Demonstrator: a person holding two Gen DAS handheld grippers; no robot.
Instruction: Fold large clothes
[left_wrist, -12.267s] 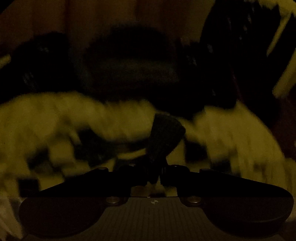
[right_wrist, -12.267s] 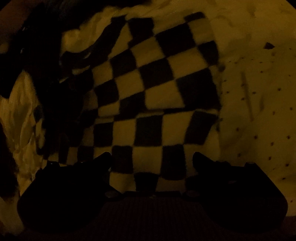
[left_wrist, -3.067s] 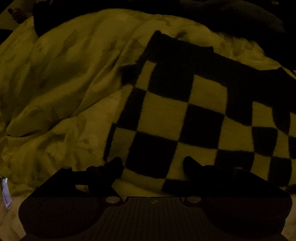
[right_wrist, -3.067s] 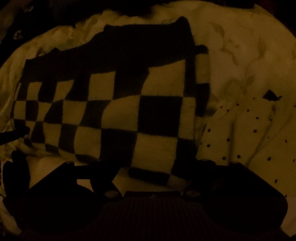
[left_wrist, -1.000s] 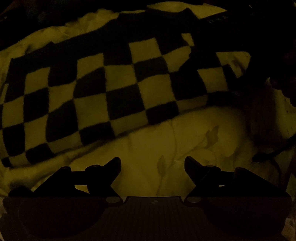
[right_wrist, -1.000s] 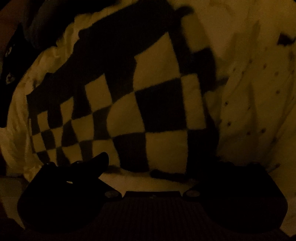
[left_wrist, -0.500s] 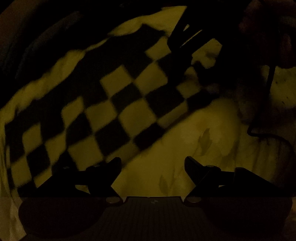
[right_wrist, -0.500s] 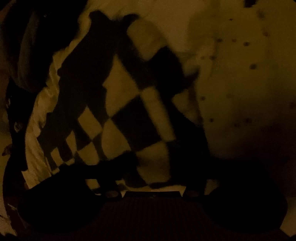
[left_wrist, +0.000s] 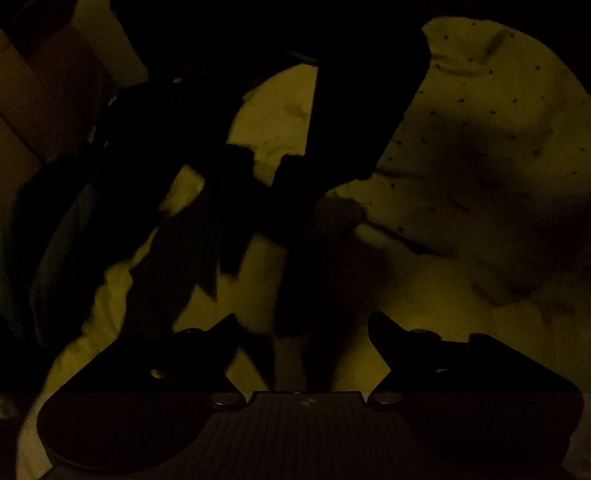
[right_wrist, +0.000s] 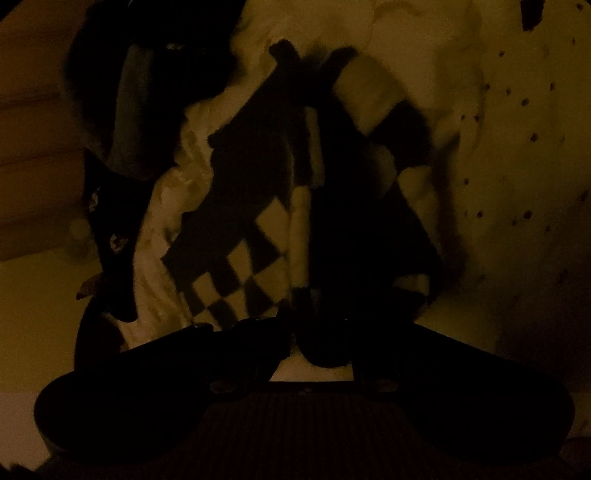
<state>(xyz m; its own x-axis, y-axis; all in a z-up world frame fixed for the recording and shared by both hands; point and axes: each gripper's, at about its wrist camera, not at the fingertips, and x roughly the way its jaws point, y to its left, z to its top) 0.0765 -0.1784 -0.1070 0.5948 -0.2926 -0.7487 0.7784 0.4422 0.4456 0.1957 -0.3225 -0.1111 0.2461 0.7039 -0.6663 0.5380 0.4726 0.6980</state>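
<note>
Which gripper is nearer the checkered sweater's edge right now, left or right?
Right. The right gripper is closing on the checkered sweater, with the fabric's edge between its fingers. The left gripper is open, just short of the hanging cloth, with nothing pinched.

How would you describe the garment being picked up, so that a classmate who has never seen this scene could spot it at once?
Start at the pale bedding that fills the dim scene. In its middle, bunched and running down into the closing right tongs, lies the checkered garment. Its bold dark and light squares set it apart from the pale fabric with small dark dots beside it.
</note>
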